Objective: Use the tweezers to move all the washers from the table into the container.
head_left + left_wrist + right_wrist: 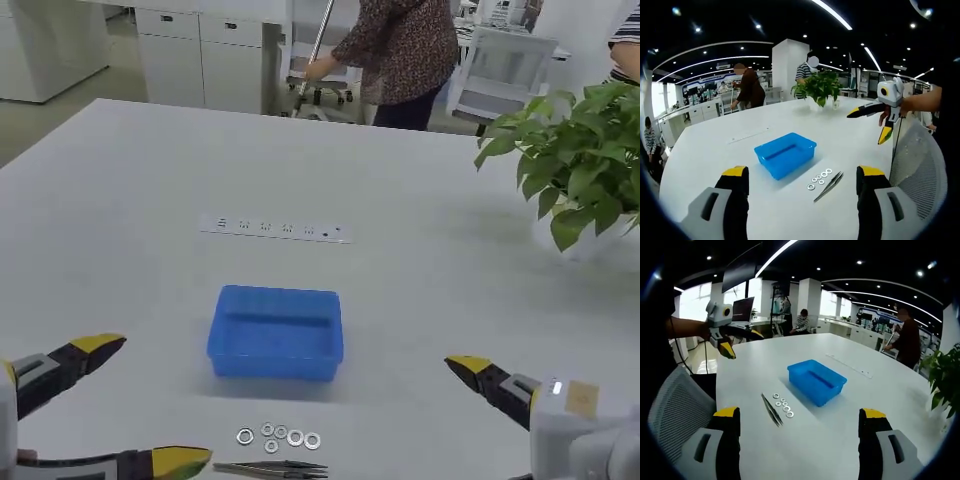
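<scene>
Left hand-held gripper (160, 400): jaws spread wide, holding nothing, low over the near edge of the desk (120, 200).
Washers (278, 437): five, lying flat on the desk just in front of the container; probably light and slippery, so best nipped by the rim.
Tweezers (270, 467): flat beside the washers on the near side; likely thin and springy, so take them mid-length across both legs.
Blue container (276, 333): open, looks empty.
Right hand-held gripper (800, 413): spread, empty.

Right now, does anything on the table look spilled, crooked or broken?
Nothing stands out. The blue plastic container sits upright, the small metal washers lie clustered near it, and the thin metal tweezers rest flat beside them.
</scene>
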